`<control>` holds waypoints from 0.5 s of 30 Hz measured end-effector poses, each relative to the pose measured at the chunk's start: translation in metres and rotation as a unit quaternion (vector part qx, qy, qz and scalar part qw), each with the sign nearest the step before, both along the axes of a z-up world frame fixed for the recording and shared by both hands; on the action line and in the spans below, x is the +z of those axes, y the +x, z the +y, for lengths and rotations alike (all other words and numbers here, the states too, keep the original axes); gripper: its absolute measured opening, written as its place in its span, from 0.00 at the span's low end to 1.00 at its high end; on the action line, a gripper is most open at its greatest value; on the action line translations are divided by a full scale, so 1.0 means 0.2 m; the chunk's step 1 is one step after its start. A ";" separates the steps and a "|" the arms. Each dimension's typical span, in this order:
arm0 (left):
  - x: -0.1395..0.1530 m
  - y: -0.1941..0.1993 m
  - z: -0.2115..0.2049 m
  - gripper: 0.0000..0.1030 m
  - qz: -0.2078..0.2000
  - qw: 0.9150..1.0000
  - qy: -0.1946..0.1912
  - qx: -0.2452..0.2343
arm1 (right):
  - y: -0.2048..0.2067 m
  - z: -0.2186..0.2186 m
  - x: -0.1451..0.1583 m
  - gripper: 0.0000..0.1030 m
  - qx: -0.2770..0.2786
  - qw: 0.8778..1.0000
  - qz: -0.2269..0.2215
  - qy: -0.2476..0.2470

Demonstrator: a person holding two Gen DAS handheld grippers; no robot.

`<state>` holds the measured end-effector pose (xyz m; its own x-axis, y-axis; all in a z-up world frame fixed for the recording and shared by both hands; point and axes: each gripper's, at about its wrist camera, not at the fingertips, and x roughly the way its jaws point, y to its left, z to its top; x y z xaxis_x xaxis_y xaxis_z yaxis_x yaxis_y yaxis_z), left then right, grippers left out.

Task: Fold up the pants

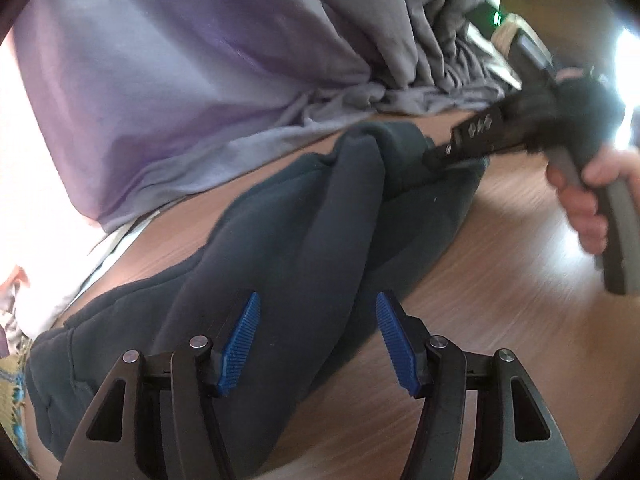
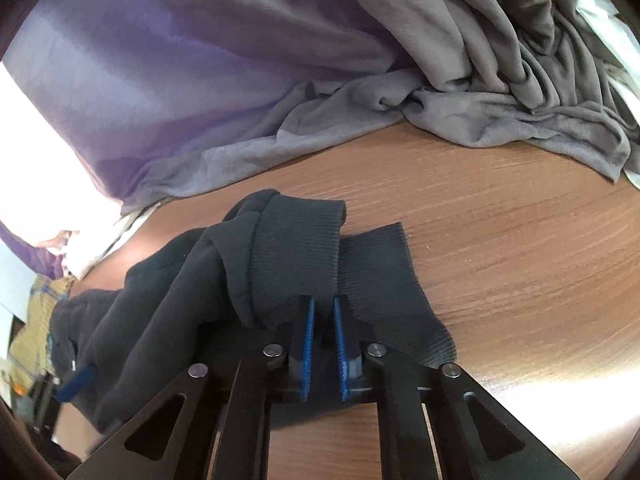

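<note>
Lying on the table (image 2: pixel 500 220), the pants (image 1: pixel 320 220) sit under the wide-open, empty left gripper (image 1: pixel 318 344); at 2 o'clock, the right gripper (image 2: pixel 323 340) pinches their cuff.

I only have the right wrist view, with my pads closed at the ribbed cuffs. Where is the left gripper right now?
Observer: The left gripper hovers over the legs of the dark pants, well away from the cuffs.
Operator: Open or shut?
Observer: Open. Its blue pads stand apart, with no cloth pinched between them.
Operator: What's behind my camera?
Observer: A hand grips the handle of the right gripper, above the wooden table.
</note>
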<state>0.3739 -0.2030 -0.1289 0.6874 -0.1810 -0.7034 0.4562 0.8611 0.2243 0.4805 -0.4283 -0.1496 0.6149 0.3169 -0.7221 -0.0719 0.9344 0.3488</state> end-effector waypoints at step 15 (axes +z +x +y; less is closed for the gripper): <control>0.15 0.01 0.06 0.10 0.051 0.996 -0.078 0.010 | -0.13 -0.15 0.28 0.03 -0.045 0.996 -0.051 -0.057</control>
<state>0.3759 -0.1902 -0.0992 0.6191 -0.2800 -0.7337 0.4518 0.8912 0.0411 0.4546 -0.4582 -0.0932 0.7088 0.1768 -0.6829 -0.0159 0.9718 0.2351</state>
